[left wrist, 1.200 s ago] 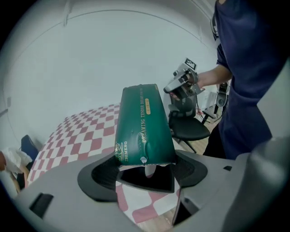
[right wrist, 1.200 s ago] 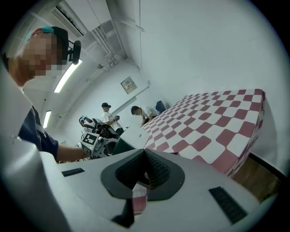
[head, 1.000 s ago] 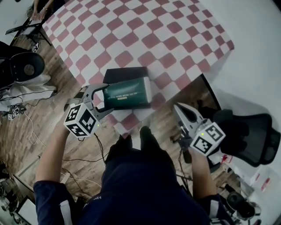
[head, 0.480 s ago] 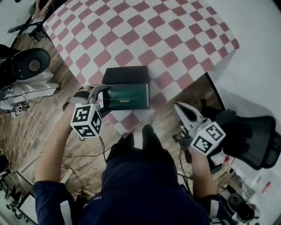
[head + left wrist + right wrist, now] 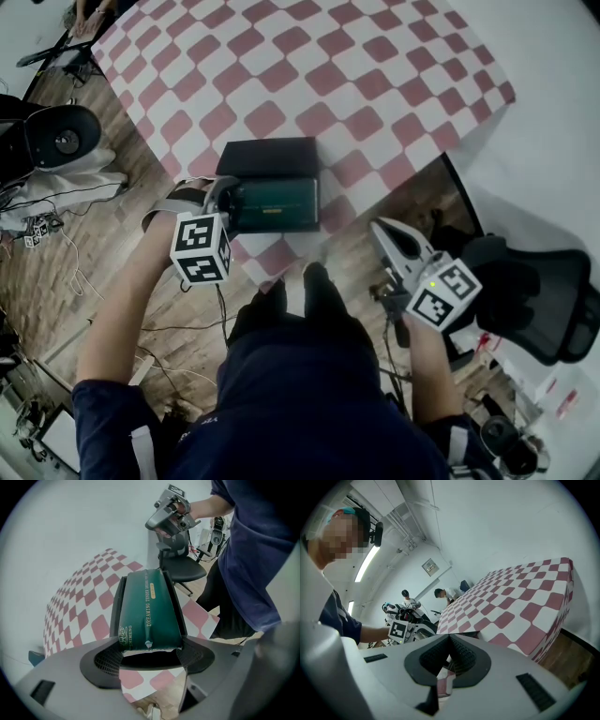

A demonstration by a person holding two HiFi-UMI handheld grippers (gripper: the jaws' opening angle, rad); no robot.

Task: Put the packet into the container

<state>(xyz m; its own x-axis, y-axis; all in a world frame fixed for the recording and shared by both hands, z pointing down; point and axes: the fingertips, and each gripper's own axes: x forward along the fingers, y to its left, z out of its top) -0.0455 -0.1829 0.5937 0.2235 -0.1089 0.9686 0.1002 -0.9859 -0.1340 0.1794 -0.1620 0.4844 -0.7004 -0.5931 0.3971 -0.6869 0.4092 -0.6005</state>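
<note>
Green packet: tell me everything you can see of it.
The green packet is a dark green, glossy, foil-looking pouch with pale lettering along its length and a ragged pale near edge. It lies flat and lengthwise in the black container, whose walls flank both long sides, at the near corner of the checked table. Its near end sticks out between the fingers of the left gripper, which touch both its edges.

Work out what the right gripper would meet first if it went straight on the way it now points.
The right gripper would probably meet the checkered table at its near edge, close to the black container; depth is hard to judge.
</note>
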